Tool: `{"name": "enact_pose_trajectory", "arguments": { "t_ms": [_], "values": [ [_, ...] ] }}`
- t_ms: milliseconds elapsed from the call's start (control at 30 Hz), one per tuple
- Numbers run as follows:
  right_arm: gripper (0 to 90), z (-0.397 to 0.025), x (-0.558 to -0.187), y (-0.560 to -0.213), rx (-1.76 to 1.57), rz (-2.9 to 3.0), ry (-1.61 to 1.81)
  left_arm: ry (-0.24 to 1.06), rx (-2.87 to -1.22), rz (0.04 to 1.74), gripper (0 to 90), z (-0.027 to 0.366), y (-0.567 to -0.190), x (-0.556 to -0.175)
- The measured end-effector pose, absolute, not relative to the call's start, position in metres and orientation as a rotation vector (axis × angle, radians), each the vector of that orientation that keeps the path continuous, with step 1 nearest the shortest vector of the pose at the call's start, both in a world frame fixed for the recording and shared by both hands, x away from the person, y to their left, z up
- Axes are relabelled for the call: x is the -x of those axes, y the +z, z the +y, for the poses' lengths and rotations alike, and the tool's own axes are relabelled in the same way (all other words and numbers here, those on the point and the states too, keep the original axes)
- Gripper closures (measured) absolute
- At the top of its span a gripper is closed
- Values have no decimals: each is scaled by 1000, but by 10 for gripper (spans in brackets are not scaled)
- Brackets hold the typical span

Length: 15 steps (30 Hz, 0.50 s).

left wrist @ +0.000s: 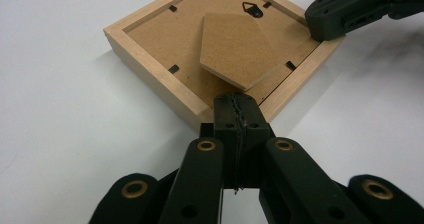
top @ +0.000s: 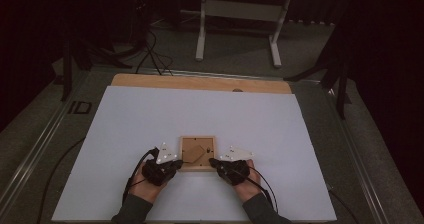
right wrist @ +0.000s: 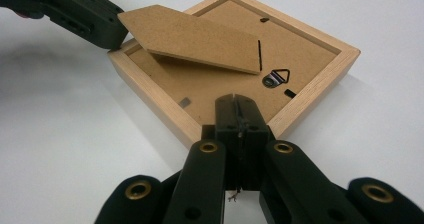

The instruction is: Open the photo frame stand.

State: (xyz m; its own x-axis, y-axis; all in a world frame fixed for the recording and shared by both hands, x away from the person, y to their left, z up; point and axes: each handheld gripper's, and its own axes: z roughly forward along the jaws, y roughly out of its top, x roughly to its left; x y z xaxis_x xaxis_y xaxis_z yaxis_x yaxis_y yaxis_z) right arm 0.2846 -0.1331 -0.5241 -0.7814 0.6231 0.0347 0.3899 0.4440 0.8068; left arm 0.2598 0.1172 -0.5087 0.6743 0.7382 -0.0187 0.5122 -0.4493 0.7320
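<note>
One counter: flat, rectangular, covered in a smooth matt white sheet, with a strip of pale wood showing along its far edge.

One picture frame: square, light unfinished wood with plain straight rails, lying face down near the counter's front edge, midway between the two hands. Its back is a brown fibreboard panel, dull and slightly grainy.

One easel stand: a flat fibreboard piece, five-sided with a pointed end, hinged to the back panel and tilted up off it.

Two grippers, black plastic with brass-coloured rivets, each carrying a grey three-cornered plate. Left gripper: at the frame's near left corner, jaws pressed together with nothing between them, tips touching or just over the wooden rail in the left gripper view. Right gripper: at the near right corner, jaws likewise closed flat on each other, tips at the rail.

One metal hanger: small, triangular, dark, fixed to the back panel.

Small retaining tabs: at least four counted, dark metal, set along the panel's edges.
</note>
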Motion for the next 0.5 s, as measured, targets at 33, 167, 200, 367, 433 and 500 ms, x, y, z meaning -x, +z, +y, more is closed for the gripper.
{"name": "enact_pose_trajectory", "arguments": {
  "t_ms": [33,167,200,367,433,500],
  "values": [
    [896,-133,-285,-524,-875,2431,1253,398,-2156,953,895,116,-509,-260],
    [897,-133,-285,-524,-874,2431,1252,408,-2155,940,895,111,-508,-260],
    [897,-133,-285,-524,-874,2432,1252,410,-2154,940,895,111,-507,-260],
    [896,-133,-285,-524,-873,2433,1253,383,-2118,946,893,112,-503,-262],
    [896,-133,-285,-524,-873,2433,1253,367,-2096,942,892,112,-500,-263],
    [896,-133,-285,-524,-873,2433,1254,366,-2088,942,880,112,-498,-264]
  ]
}}
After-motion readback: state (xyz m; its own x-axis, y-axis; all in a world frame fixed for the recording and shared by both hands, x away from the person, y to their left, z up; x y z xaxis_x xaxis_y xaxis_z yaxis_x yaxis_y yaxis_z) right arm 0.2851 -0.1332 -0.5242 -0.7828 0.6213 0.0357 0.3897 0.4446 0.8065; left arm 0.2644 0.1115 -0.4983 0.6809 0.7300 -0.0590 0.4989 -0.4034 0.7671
